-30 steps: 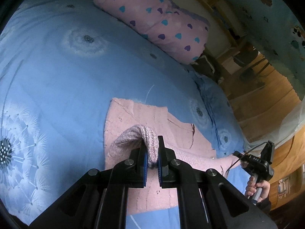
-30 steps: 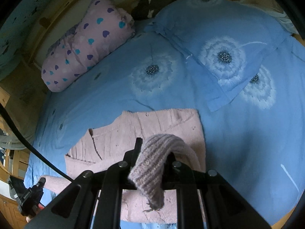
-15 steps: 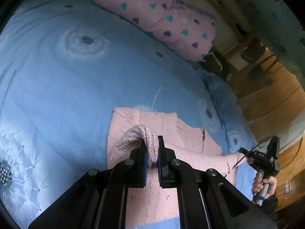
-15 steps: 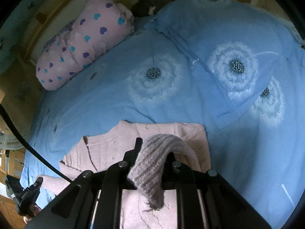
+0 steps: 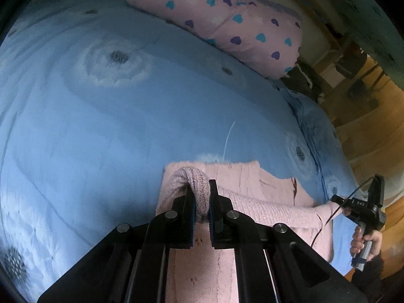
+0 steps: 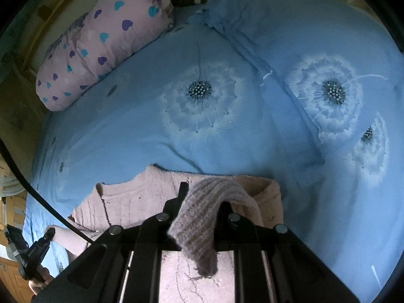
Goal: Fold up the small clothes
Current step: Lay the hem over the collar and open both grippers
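Your left tongs (image 5: 201, 203) and right tongs (image 6: 199, 217) each pinch the ribbed hem of the pink sweater (image 5: 252, 176) lying on the bed (image 5: 101, 126); uneven lowering could skew the fold.

A pale pink knitted sweater (image 5: 242, 184) is lying on a sky-blue bedspread (image 5: 101, 126) printed with white dandelion heads — dark centres showing in each. The pillow (image 6: 101, 48) is showing pink with purple and turquoise hearts. The grippers' black fingers (image 5: 181, 209) are carrying blue pads — the sweater's ribbed cuff (image 6: 202, 222) is looking greyer pink.
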Tool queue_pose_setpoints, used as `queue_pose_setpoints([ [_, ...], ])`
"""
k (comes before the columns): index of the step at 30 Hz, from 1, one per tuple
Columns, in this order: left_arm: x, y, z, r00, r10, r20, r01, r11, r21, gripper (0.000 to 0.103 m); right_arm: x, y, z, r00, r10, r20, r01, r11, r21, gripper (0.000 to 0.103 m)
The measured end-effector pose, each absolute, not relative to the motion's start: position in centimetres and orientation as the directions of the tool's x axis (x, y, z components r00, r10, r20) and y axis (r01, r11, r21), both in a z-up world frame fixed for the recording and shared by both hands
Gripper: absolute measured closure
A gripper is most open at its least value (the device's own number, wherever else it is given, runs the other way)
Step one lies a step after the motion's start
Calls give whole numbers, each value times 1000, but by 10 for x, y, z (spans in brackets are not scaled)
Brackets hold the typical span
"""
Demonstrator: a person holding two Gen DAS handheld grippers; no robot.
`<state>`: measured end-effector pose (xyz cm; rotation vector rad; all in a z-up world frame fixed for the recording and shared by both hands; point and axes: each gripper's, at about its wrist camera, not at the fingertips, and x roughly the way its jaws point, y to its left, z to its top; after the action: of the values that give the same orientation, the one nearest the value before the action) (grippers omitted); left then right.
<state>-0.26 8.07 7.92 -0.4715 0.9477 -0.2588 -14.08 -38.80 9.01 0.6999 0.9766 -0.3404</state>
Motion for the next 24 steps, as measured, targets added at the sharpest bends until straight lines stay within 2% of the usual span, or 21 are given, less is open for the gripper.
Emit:
queue_pose_setpoints([
  [10, 10, 82, 75, 584, -397, -708, 19, 879, -477, 103, -129, -396, 94, 575, 13, -818, 572, 708, 414, 89],
  [15, 19, 91, 63, 589, -417, -692, -8, 853, -521, 103, -119, -395, 90, 603, -16, -798, 587, 686, 429, 88],
  [20, 23, 87, 63, 597, -404, -693, 19, 871, -491, 103, -114, -396, 74, 573, -24, -819, 614, 675, 410, 88],
  [24, 31, 90, 58, 603, -408, -686, 0, 859, -512, 103, -110, -397, 71, 571, -28, -820, 602, 694, 395, 87],
])
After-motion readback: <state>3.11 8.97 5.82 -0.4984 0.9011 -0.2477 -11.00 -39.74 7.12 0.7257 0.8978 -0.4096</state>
